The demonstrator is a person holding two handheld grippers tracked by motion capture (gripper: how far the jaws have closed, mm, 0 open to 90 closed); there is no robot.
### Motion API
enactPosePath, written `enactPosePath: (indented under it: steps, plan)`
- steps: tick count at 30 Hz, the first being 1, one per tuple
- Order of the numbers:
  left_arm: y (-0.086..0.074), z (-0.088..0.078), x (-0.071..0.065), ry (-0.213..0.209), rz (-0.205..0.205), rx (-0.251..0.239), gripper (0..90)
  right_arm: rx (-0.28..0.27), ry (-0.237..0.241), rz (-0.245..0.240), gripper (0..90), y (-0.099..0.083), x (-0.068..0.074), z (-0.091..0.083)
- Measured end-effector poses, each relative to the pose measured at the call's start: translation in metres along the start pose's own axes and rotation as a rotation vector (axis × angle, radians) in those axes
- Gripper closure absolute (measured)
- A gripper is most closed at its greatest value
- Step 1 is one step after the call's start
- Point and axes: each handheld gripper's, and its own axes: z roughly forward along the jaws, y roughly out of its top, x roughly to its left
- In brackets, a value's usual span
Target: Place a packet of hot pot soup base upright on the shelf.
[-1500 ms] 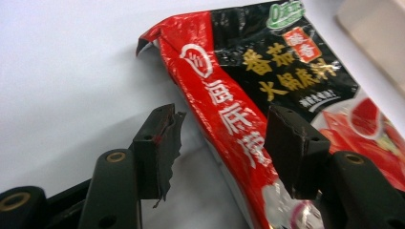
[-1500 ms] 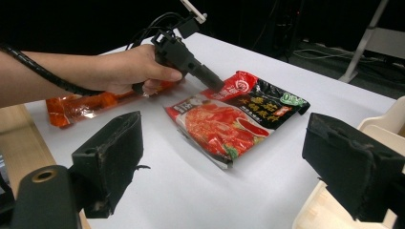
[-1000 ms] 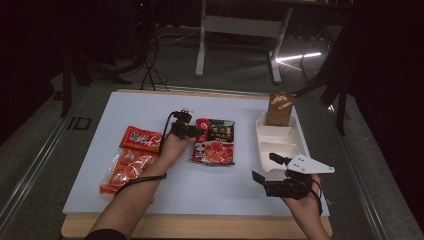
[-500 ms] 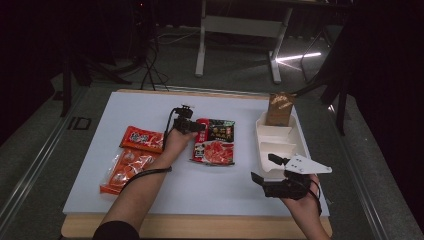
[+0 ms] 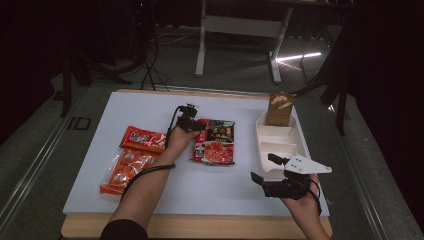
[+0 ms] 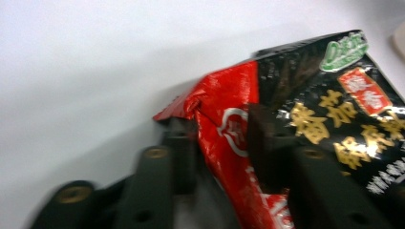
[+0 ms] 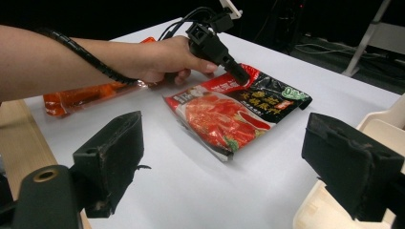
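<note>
While I watch from the high view, my left gripper sits at the upper left corner of the red-and-black soup packet, which lies flat near the middle of the white surface. Through the left gripper view the jaws stand on either side of that packet's crumpled red edge, one jaw under it and one over the printed face — I read them as closed on the corner, though the picture is blurred and I cannot judge how firm the grip is. From the right gripper view I see the left hand wrapped round the handle with its cable trailing back along the forearm, and the gripper tip pressed onto the packet's far edge. My right gripper hangs above the near right part of the surface, just beside the near end of the white compartment tray; its jaws are spread wide with nothing between them (both pads show far apart in its own view). A brown pouch stands upright in the tray's far compartment. To the left of the left hand lie two orange-red packets — one smaller, one longer nearer to me — and they seem to touch or overlap.
</note>
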Motion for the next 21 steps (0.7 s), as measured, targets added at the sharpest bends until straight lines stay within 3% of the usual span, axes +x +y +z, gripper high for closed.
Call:
enactPosePath:
  steps: [1,2,6,17,21]
  plan:
    - [0.000,0.000,-0.001,0.019,0.000,0.005,72.5,0.001,0.000,0.000,14.0,0.000,0.000,0.000]
    - [0.001,0.000,-0.001,0.015,-0.001,0.009,78.6,0.001,-0.002,0.002,14.0,0.000,-0.001,0.000]
    - [0.001,-0.003,-0.001,-0.003,-0.028,-0.004,86.3,0.001,-0.003,0.008,14.0,0.000,-0.001,0.000]
    - [0.002,-0.021,-0.012,0.011,0.008,-0.063,88.4,-0.018,-0.026,0.008,13.9,0.004,-0.003,-0.003]
    - [0.004,-0.032,-0.018,-0.006,0.014,-0.108,88.5,-0.025,-0.037,0.019,13.3,0.004,-0.005,-0.006]
